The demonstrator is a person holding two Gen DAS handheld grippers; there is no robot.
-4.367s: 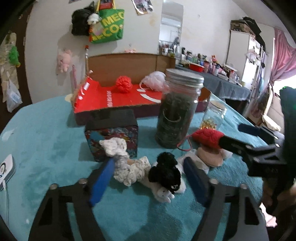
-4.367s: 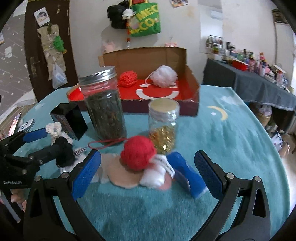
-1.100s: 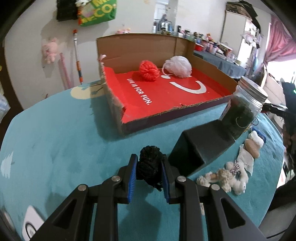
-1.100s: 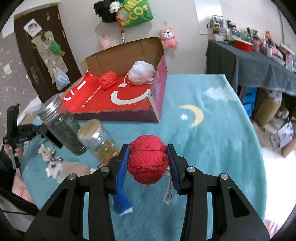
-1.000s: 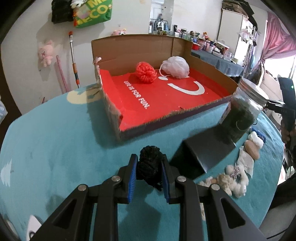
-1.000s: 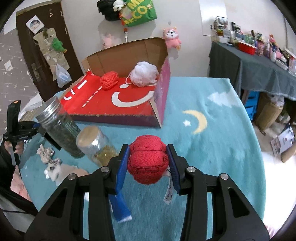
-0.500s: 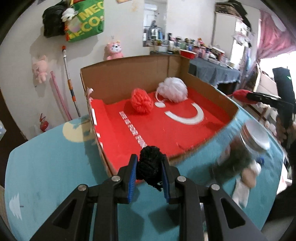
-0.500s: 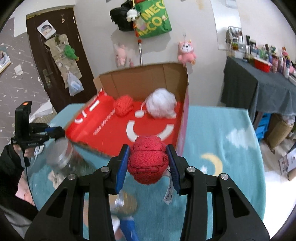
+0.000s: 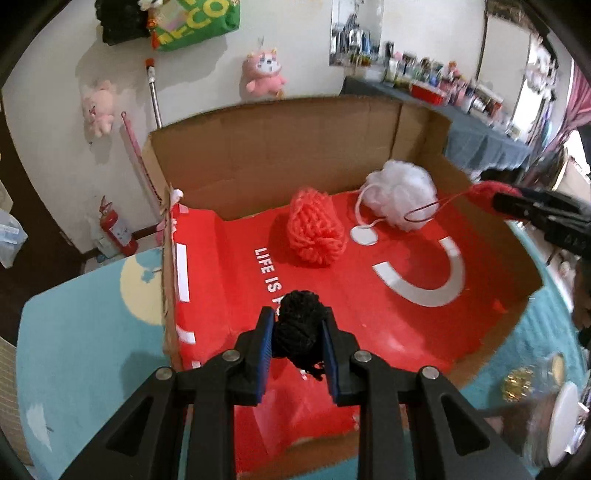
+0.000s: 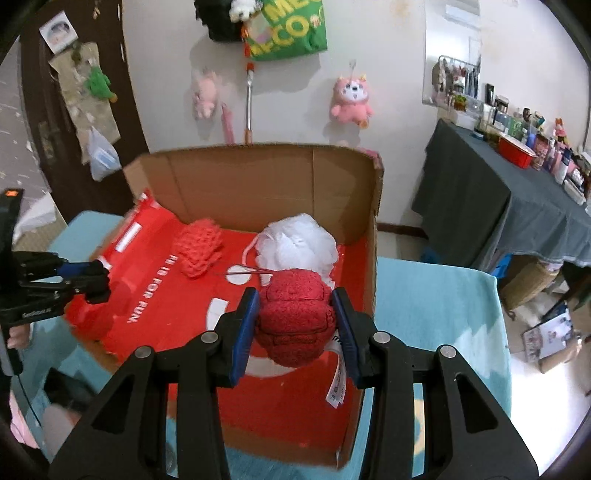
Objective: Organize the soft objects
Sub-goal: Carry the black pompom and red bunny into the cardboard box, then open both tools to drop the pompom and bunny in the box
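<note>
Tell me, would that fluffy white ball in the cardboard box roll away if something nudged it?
Probably not far. The white mesh puff looks ruffled and airy, so it is likely very light and squashy, sliding or wobbling rather than rolling. Its white cord loop trails on the box floor and might drag or snag.

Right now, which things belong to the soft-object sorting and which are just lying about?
Job:
black yarn ball in left tongs
red plush ball in right tongs
cardboard box
orange pompom
white bath puff

Lying about:
glitter jar
wall plush
green bag
</note>
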